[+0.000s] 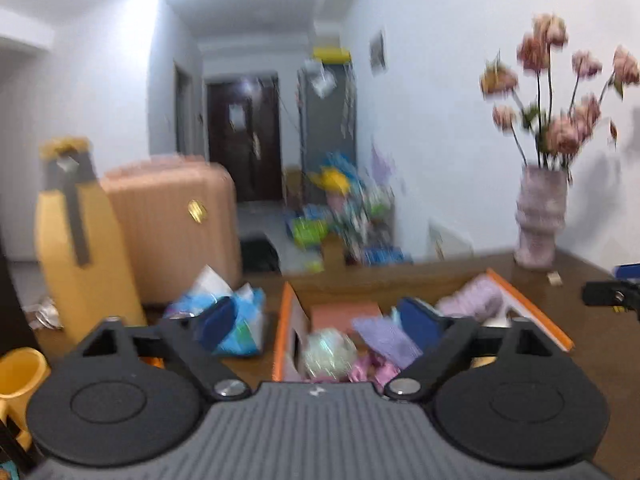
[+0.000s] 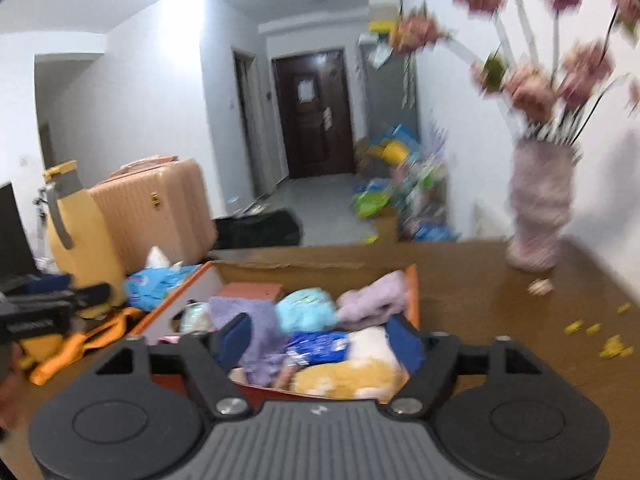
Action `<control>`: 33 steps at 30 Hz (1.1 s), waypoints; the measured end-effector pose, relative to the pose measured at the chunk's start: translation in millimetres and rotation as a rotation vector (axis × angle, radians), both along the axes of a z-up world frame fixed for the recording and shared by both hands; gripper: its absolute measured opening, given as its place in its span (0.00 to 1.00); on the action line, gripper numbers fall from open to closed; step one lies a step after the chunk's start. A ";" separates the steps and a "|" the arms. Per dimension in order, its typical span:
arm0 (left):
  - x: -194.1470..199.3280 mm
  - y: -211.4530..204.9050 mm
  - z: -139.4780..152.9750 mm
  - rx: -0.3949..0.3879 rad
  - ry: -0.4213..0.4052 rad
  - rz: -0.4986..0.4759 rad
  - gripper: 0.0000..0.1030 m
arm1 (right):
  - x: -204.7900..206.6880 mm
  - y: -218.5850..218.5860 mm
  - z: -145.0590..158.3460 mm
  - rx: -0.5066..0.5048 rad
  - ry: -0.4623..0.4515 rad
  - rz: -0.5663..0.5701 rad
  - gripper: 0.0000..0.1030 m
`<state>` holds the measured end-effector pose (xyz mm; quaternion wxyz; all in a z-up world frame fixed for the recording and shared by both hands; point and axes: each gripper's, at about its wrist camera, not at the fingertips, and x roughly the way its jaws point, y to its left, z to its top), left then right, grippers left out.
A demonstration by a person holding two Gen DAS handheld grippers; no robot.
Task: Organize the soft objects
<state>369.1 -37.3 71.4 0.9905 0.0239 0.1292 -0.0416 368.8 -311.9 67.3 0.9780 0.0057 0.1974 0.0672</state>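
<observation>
Both hand-held grippers, left (image 1: 316, 316) and right (image 2: 318, 338), hover wide open and hold nothing above the orange-rimmed box (image 2: 412, 280) on the brown surface (image 2: 500, 312). The box holds the soft things: a purple cloth (image 2: 256, 320), blue plush (image 2: 306, 308), lilac plush (image 2: 374, 296) and yellow plush (image 2: 348, 378). A vase (image 2: 538, 216) stands near.
</observation>
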 end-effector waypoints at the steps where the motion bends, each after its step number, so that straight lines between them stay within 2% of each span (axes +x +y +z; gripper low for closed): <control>1: -8.8 2.4 -1.0 -0.007 -0.042 0.014 1.00 | -12.1 4.1 -2.8 -0.055 -0.061 -0.013 0.89; 3: -21.5 3.7 -5.5 -0.003 -0.089 0.033 1.00 | -29.9 8.1 -9.0 -0.123 -0.129 -0.003 0.92; 5: -27.1 3.8 -9.1 0.004 -0.069 0.038 1.00 | -43.5 11.7 -15.3 -0.146 -0.154 -0.011 0.92; 11: -49.7 8.3 -11.5 -0.012 -0.074 0.035 1.00 | -73.0 12.4 -19.2 -0.091 -0.212 -0.048 0.92; 18: -88.3 13.1 -10.6 -0.003 -0.093 0.011 1.00 | -104.7 17.8 -20.4 -0.074 -0.229 -0.071 0.93; 24: -149.5 23.5 -13.3 -0.032 -0.087 -0.010 1.00 | -159.5 27.1 -23.5 -0.050 -0.248 -0.060 0.94; 33: -268.5 42.9 -39.8 -0.041 -0.106 0.004 1.00 | -274.7 47.0 -55.3 -0.074 -0.242 -0.031 0.99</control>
